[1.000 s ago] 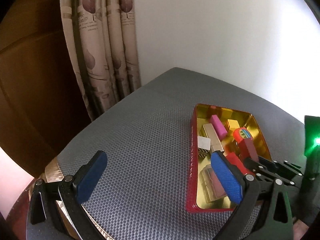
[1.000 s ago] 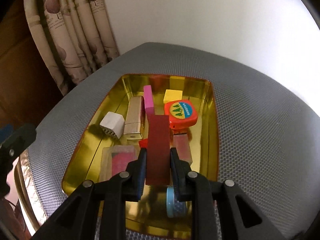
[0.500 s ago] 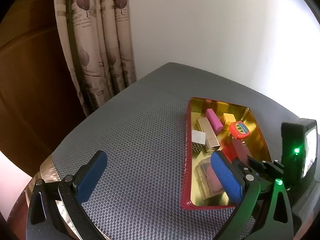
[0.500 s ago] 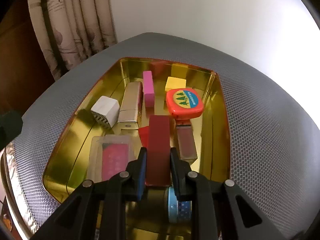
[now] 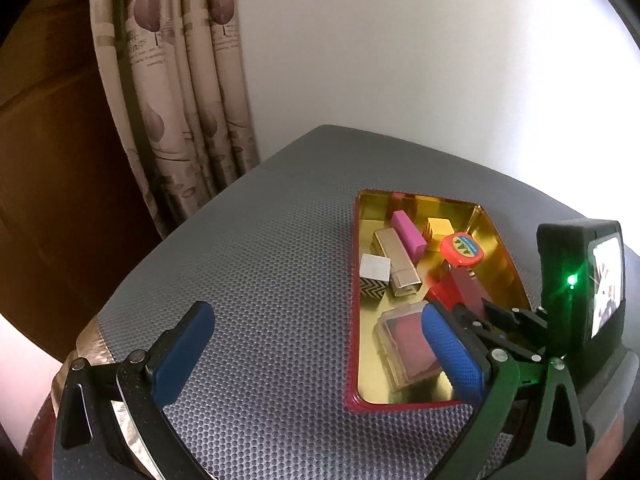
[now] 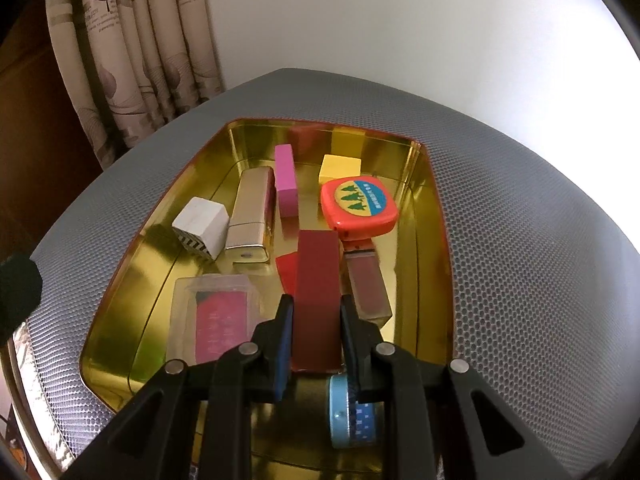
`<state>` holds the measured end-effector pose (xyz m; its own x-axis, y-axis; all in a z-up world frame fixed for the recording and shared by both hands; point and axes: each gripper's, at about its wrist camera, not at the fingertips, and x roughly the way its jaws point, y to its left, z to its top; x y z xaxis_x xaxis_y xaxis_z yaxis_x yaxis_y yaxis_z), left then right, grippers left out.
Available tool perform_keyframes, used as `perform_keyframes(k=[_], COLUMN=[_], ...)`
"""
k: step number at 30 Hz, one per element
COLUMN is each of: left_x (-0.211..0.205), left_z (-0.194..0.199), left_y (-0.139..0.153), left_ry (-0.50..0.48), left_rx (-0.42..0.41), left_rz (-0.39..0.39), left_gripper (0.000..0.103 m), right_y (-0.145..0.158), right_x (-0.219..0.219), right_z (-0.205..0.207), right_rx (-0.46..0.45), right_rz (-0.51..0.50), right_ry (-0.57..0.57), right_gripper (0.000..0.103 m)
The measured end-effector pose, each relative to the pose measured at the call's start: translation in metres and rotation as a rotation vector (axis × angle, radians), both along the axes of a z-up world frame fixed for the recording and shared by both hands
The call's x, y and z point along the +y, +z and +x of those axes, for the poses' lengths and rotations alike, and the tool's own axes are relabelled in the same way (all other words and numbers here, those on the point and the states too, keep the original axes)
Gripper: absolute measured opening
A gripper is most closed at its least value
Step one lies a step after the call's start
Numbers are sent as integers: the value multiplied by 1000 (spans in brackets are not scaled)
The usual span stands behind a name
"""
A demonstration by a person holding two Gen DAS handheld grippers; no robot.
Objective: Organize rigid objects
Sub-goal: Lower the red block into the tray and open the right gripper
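Note:
A gold tin tray with a red rim [image 6: 434, 216] [image 5: 354, 280] sits on a grey mesh-covered table. My right gripper [image 6: 314, 320] is shut on a dark red block [image 6: 316, 280] and holds it low over the tray's middle; it also shows in the left wrist view [image 5: 466, 292]. In the tray lie a pink block [image 6: 286, 180], a yellow cube [image 6: 340, 168], a red tape measure [image 6: 360, 208], a gold lipstick case [image 6: 252, 212], a white cube [image 6: 202, 226], a clear box with a pink insert [image 6: 218, 316] and a blue tape roll [image 6: 348, 412]. My left gripper [image 5: 316, 356] is open and empty above the table, left of the tray.
A patterned curtain [image 5: 176, 92] hangs at the table's far left, with a white wall behind. A dark wooden panel [image 5: 48, 160] is to the left. The table's near-left edge has a gold trim [image 5: 92, 344].
My right gripper has moved forward and lower into the tray with the dark red block. The left wrist view has shifted so the tray sits a little further left.

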<state>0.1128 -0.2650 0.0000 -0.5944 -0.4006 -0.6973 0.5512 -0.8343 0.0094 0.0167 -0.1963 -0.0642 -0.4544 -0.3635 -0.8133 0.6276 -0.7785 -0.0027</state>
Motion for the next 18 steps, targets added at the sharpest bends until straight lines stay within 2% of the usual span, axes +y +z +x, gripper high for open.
perform_keyframes(k=[10, 13, 14, 18], left_x=[8, 8, 8, 9], left_z=[-2, -1, -1, 4], left_y=[-2, -3, -3, 5], left_ry=[-22, -21, -19, -6], left_rx=[-12, -11, -11, 34], left_rz=[-19, -24, -27, -55], left_gripper=[102, 102, 102, 102], right_y=[-5, -4, -2, 24], right_x=[2, 3, 4, 19], right_z=[-5, -6, -5, 2], right_rx=[0, -19, -20, 41], right_rz=[16, 4, 0, -43], right_ry=[-3, -4, -2, 5], right_gripper=[23, 31, 34, 35])
